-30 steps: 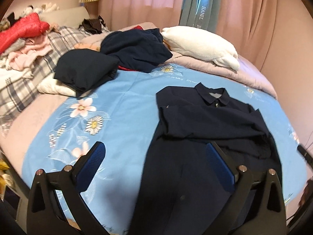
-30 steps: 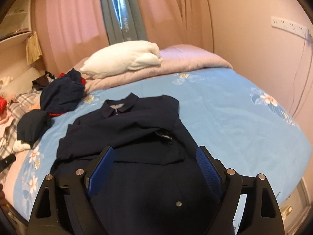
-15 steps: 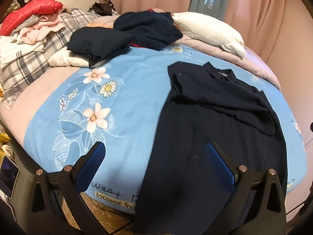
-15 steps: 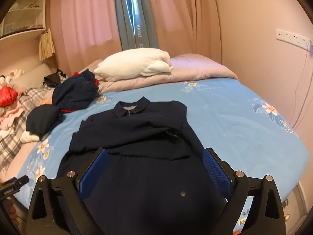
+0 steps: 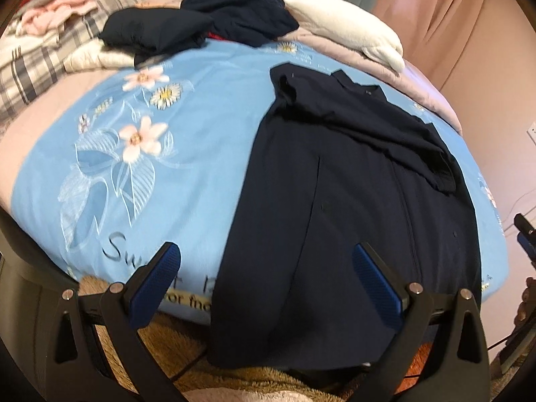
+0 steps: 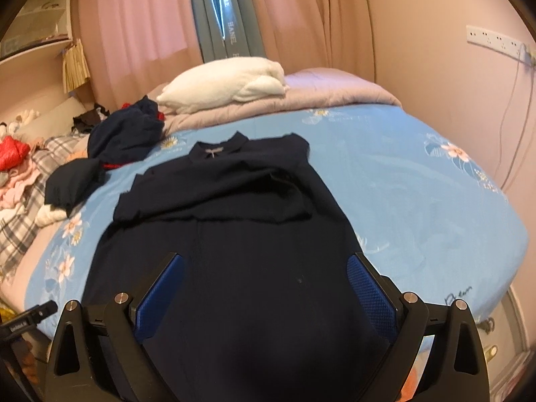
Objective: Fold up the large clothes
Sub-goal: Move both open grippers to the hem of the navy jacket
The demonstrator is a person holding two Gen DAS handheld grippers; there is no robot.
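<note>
A long dark navy collared garment (image 5: 351, 194) lies flat on the blue floral bedspread (image 5: 201, 127), collar toward the pillow, sleeves folded across the chest, hem hanging over the bed's near edge. It also shows in the right wrist view (image 6: 241, 234). My left gripper (image 5: 268, 271) is open and empty above the hem's left part. My right gripper (image 6: 264, 284) is open and empty above the lower middle of the garment.
A white pillow (image 6: 224, 83) and lilac quilt (image 6: 335, 90) lie at the bed's head. Folded and crumpled navy clothes (image 5: 201, 26) and a pile of plaid, pink and red laundry (image 5: 40, 33) sit at the left. A wall socket strip (image 6: 492, 40) is on the right.
Both grippers have pulled back toward the foot of the bed and lowered; the hem and bed edge are now in view. Both stay open; the garment has not moved.
</note>
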